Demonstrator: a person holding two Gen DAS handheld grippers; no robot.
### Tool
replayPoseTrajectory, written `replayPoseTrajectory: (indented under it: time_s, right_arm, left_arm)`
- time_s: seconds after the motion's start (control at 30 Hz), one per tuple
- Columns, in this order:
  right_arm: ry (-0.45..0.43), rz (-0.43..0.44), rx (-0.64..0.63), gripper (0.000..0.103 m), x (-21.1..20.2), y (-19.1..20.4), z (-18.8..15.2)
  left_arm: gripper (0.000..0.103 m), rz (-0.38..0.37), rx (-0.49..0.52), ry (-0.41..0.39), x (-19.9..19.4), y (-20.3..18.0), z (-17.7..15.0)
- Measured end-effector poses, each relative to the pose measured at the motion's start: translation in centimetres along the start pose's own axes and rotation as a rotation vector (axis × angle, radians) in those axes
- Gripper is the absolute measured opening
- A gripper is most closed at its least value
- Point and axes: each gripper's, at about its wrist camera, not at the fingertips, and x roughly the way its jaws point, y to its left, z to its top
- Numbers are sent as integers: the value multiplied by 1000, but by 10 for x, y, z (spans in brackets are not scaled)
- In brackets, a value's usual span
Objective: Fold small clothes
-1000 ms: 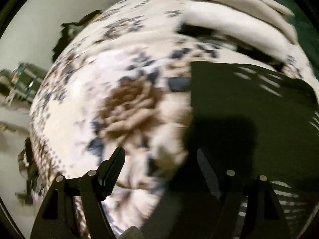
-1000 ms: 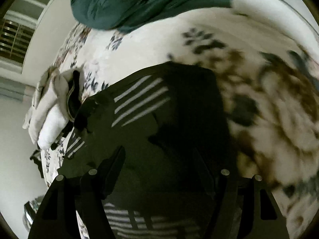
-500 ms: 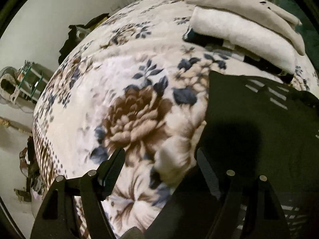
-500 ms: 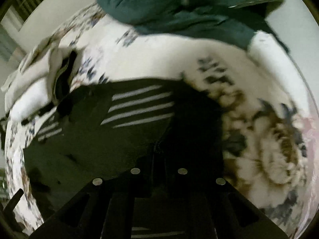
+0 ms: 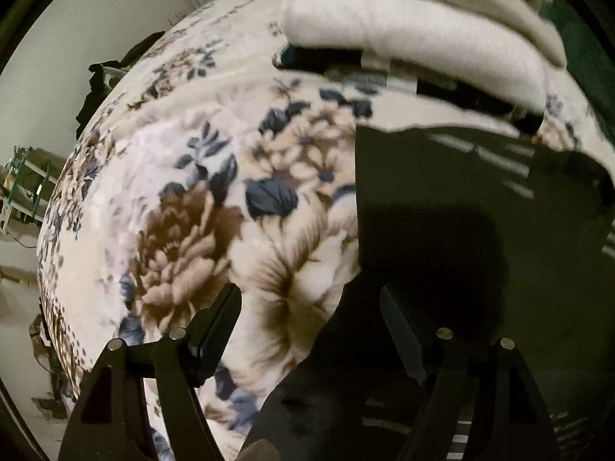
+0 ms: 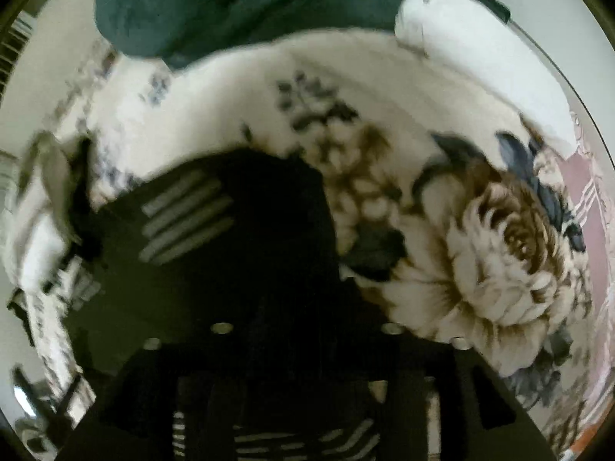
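A black garment with grey stripes lies spread on the floral blanket; it also shows in the right wrist view. My left gripper is open just above the garment's left edge, one finger over the blanket, the other over the black cloth. My right gripper is shut on the near edge of the black garment, which is bunched between the fingers.
A stack of folded cream and white clothes lies beyond the garment. A dark green duvet and a white pillow lie at the far side of the bed. A rack stands off the bed's left.
My right gripper has closed on the near edge of the black garment. My left gripper has moved forward, toward the folded stack, and stayed open.
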Motion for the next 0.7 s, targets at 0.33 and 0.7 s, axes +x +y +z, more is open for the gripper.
replayPoseTrajectory:
  time_s: [0.33,0.7]
  right_arm:
    - [113,50,-501,58,59,130,4]
    - [-27,-160,-543,0,74,164,9]
  left_arm:
    - [73,6,6,32,21,8,-11]
    - [75,-52,18,46,33,13,-13]
